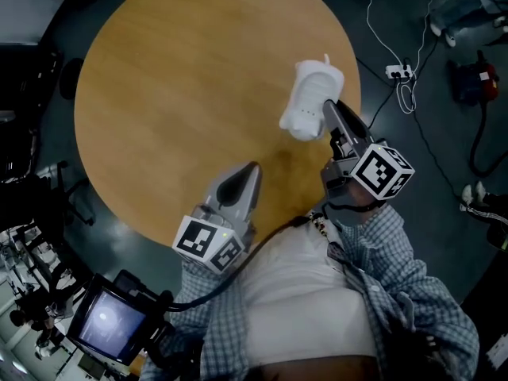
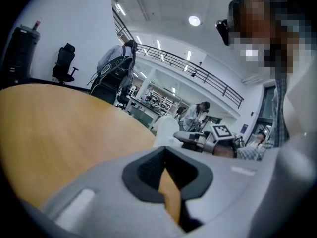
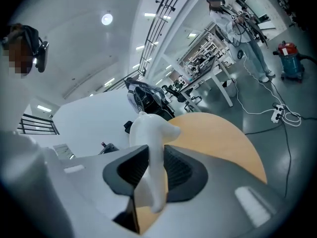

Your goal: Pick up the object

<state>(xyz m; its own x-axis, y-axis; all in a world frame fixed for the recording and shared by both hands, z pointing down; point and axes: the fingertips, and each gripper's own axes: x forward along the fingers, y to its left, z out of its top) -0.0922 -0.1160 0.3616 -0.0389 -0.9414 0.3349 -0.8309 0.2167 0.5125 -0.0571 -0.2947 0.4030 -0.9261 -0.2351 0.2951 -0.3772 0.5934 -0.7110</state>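
One round wooden table (image 1: 159, 94). One white object (image 1: 311, 101), at one o'clock. Two grippers: the left gripper (image 1: 250, 167) and the right gripper (image 1: 327, 106). One small screen (image 1: 103, 324), at seven o'clock. One power strip (image 1: 399, 71) and one red vacuum cleaner (image 1: 468, 82), both at two o'clock.

A round wooden bench (image 1: 175, 94) stands on a dark grey floor (image 1: 413, 181), where a white cable (image 1: 381, 30) runs to a power strip (image 1: 398, 71) near a red vacuum cleaner (image 1: 475, 82). A small lit screen (image 1: 107, 324) sits low at the left. Farther off are a black office chair (image 2: 64, 63) and a standing person (image 3: 237, 29)
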